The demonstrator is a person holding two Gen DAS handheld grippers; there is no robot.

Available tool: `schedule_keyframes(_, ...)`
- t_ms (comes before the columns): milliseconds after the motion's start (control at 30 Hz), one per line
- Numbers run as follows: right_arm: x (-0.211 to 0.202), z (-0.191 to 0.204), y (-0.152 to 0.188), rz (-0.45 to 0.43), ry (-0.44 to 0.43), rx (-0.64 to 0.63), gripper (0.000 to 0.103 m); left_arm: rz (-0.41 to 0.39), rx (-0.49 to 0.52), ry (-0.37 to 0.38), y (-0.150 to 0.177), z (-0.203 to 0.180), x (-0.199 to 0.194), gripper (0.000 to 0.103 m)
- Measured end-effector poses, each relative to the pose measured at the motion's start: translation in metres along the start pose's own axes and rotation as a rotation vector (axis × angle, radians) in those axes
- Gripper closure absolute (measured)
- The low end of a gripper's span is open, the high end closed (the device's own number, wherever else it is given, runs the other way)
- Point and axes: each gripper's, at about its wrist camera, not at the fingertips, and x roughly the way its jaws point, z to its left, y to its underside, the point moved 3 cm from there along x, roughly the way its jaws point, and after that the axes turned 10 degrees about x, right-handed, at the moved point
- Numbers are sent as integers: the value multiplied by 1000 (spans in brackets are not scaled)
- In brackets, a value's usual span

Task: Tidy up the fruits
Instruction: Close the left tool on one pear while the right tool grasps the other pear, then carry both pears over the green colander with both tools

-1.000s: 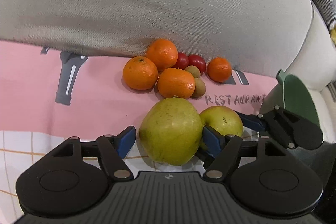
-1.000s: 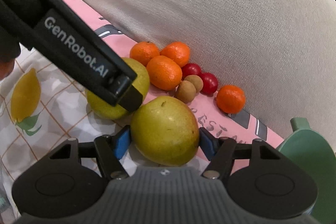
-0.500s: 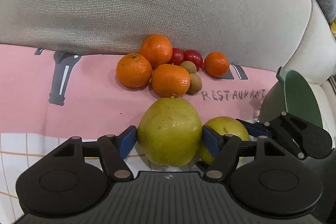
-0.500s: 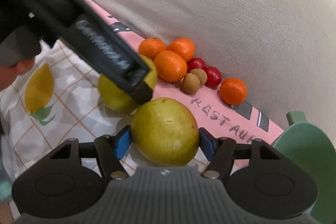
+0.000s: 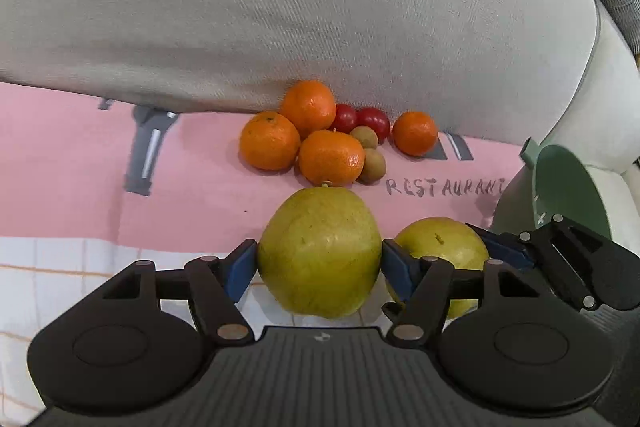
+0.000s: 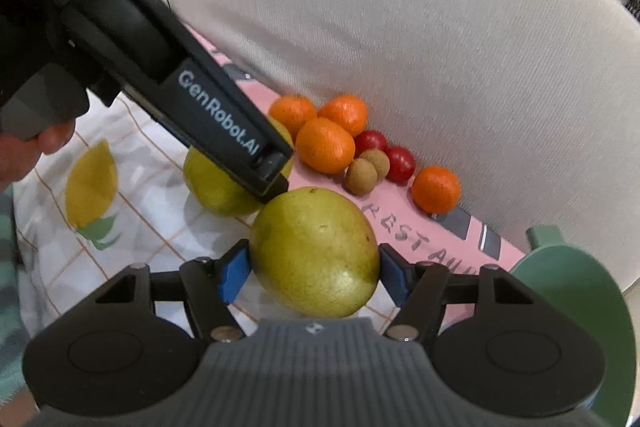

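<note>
A: What changed over the last second?
B: Both pears rose slightly; the left tool (image 5: 319,263) gripped 1 pear (image 5: 319,251) at lower centre, the right tool (image 6: 312,269) the other pear (image 6: 316,253).
A: Meaning?
B: Probably carriage toward the green bowl (image 6: 576,291), lower right.

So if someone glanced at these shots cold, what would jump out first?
Two big yellow-green pears, each clamped in its own tongs: the left tongs hold one pear, the right tongs the other pear. Behind them, a bright cluster of oranges and small red fruits sits against the grey cushion on the pink cloth.
</note>
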Motion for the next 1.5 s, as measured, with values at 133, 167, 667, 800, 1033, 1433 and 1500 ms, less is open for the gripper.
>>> schedule_keyframes(133, -24, 5, -5, -41, -6, 2, 38, -31, 2, -24, 2, -7, -24, 26)
schedule_keyframes(167, -30, 5, -6, -48, -7, 3, 38, -39, 1, -25, 3, -9, -30, 26)
schedule_keyframes(667, -110, -37, 16, -48, 18, 154, 38, -118, 107, 58, 13, -88, -83, 26)
schedule_keyframes(800, -120, -60, 26, -37, 40, 197, 38, -119, 150, 86, 12, -114, -84, 26)
schedule_keyframes(1033, -125, -91, 34, 5, 81, 216, 38, -112, 212, 123, 1, -148, -77, 26)
schedule_keyframes(1433, -90, -134, 40, 165, 78, 238, 38, -18, 353, 148, -12, -192, -41, 26)
schedule_keyframes(1500, -82, -136, 40, 190, 69, 235, 38, 7, 371, 146, -11, -194, -33, 26)
